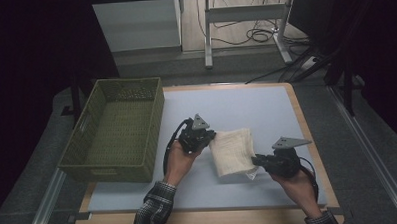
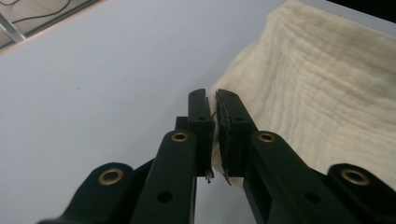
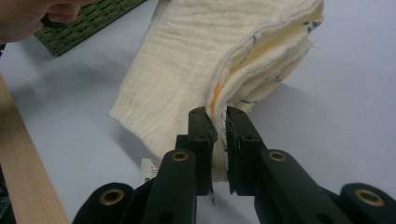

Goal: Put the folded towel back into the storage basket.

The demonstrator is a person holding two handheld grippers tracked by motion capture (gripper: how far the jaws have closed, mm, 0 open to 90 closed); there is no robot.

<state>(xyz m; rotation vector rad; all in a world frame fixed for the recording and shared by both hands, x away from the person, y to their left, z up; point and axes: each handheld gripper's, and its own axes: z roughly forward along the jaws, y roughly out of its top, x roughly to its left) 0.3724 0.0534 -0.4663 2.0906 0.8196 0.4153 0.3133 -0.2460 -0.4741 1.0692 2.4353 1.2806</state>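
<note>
The folded cream cloth (image 1: 233,152) hangs between the two grippers over the middle of the pale mat (image 1: 246,103), right of the green basket (image 1: 118,129). Its long axis runs from the upper left down toward the lower right in the high view, one end at each gripper. The left gripper (image 1: 211,137) clamps the cloth's upper left corner; in the left gripper view its jaws are pressed nearly together on a thin edge of the fabric (image 2: 308,88). The right gripper (image 1: 254,160) clamps the lower right end; in the right gripper view the jaws pinch several stacked layers (image 3: 233,56), whose open edges with yellow and blue print face away to the right, and a small label hangs below. The cloth sags a little between the grips, its underside close to the mat. Bare mat lies beyond the cloth toward the far edge, and in front of it toward the wooden table rim (image 1: 200,219). The basket stands just left of the left hand (image 1: 180,157), its near wall close to the wrist.
</note>
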